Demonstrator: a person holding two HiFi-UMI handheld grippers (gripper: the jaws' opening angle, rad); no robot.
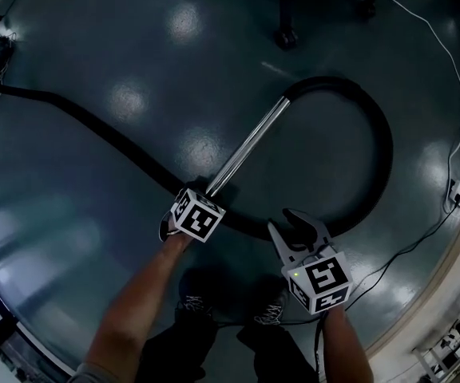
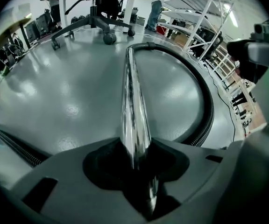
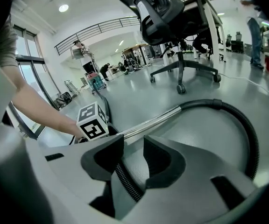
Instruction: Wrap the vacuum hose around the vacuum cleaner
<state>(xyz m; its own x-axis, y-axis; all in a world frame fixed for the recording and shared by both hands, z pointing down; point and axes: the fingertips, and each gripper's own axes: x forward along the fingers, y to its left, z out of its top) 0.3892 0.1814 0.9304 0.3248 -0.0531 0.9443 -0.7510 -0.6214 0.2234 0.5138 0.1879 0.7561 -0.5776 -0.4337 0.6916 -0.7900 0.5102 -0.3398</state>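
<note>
The left gripper is clamped on the near end of the shiny chrome metal tube, which points away over the glossy grey floor. The right gripper stands partly open, and the black ribbed vacuum hose runs through the gap without being pinched. From the tube's far end the hose loops round on the floor, passes by both grippers and trails off to the head view's upper left.
</note>
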